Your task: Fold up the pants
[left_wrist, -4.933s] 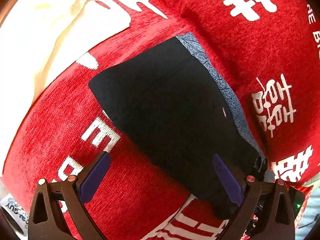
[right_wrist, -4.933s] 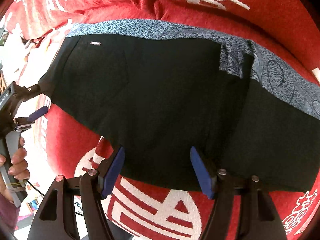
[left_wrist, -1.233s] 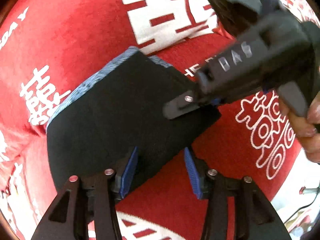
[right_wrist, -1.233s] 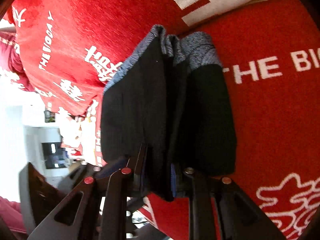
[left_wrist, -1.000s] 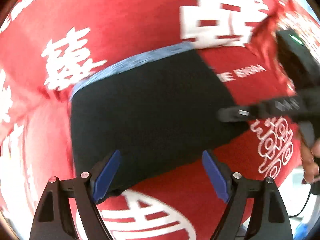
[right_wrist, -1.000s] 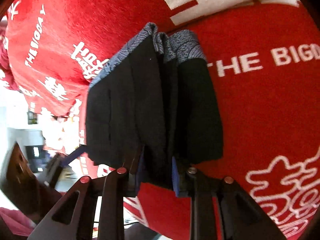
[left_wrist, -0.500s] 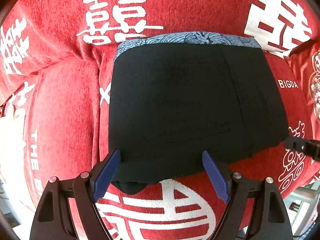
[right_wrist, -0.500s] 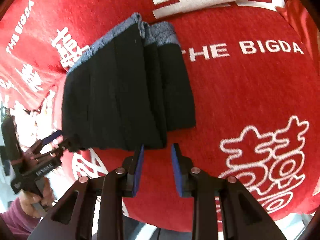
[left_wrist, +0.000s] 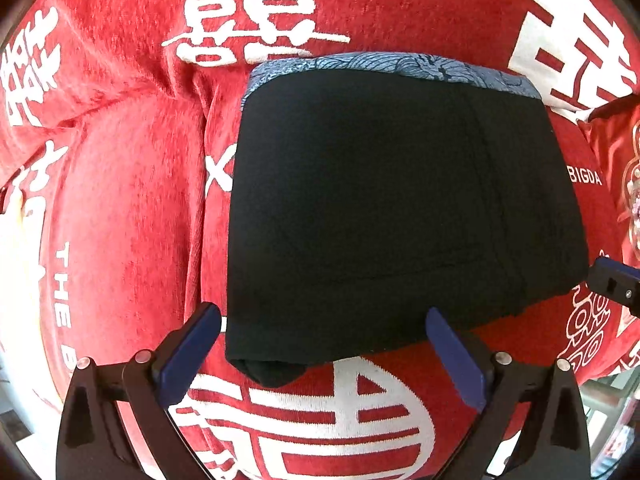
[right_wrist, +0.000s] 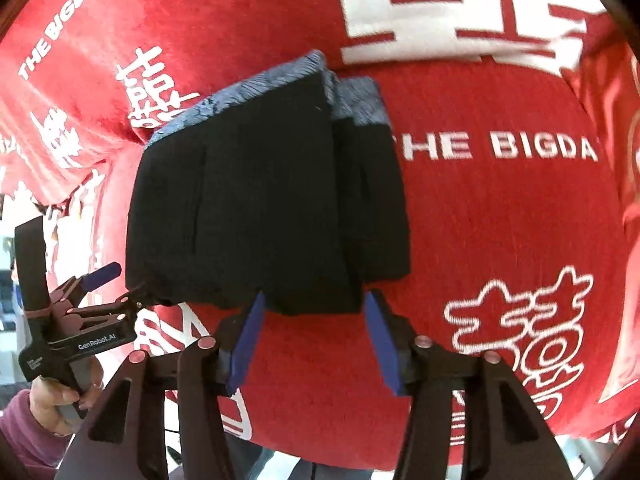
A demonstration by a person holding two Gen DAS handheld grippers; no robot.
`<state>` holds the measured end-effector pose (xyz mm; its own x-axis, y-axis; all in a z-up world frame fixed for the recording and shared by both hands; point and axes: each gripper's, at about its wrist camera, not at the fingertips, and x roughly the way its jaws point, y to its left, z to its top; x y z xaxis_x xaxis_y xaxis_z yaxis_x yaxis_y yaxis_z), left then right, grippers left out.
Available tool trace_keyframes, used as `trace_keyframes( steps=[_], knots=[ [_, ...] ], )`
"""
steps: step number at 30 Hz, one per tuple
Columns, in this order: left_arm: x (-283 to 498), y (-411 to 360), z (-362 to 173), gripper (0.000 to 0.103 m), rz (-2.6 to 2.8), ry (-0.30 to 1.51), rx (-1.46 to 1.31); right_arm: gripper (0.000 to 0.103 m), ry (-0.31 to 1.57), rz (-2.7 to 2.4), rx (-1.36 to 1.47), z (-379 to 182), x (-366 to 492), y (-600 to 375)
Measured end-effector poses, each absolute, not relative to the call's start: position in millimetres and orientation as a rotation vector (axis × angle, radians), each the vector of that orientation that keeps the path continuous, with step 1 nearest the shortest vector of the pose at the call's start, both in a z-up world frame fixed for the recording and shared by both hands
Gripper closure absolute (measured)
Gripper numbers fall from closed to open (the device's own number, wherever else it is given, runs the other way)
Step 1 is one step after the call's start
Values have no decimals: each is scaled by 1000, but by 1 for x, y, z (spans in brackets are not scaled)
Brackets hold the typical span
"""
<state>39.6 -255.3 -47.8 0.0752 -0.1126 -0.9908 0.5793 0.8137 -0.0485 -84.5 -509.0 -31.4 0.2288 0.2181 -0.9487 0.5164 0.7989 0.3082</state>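
Note:
The black pants (left_wrist: 384, 208) with a blue-grey patterned waistband (left_wrist: 384, 63) lie folded in a thick rectangle on the red cloth. My left gripper (left_wrist: 322, 320) points straight down over their near edge; its jaws are opening and the blue pads (left_wrist: 188, 356) touch nothing. In the right wrist view the folded pants (right_wrist: 260, 200) show stacked layers on their right side. The right gripper (right_wrist: 314, 300) stands just short of that near edge, jaws opening, pads (right_wrist: 382, 344) clear of the fabric. A hand (right_wrist: 60, 396) holds the left gripper (right_wrist: 96, 308) at the pants' left corner.
A red cloth (right_wrist: 500, 240) with white characters and "THE BIGDA" lettering covers the cushioned surface. Its front edge drops off along the bottom of the right wrist view. The right gripper's tip (left_wrist: 616, 284) shows at the right edge of the left wrist view.
The right gripper let go of the pants' folded edge and drew back while its jaws spread. The left jaws widened too. The pants now lie flat, released by both.

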Motion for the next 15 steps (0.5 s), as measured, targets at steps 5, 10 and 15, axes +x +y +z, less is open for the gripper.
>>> trace_keyframes(
  steps=[5, 10, 15],
  knots=[
    [47, -255, -50, 0, -529, 1431, 412, 37, 1353, -223, 630, -29, -73, -507],
    [55, -254, -52, 0, -516, 1453, 407, 34, 1362, -231, 625, -31, -67, -508],
    [59, -255, -53, 0, -515, 1464, 402, 34, 1372, -232, 629, -33, -70, -508]
  ],
)
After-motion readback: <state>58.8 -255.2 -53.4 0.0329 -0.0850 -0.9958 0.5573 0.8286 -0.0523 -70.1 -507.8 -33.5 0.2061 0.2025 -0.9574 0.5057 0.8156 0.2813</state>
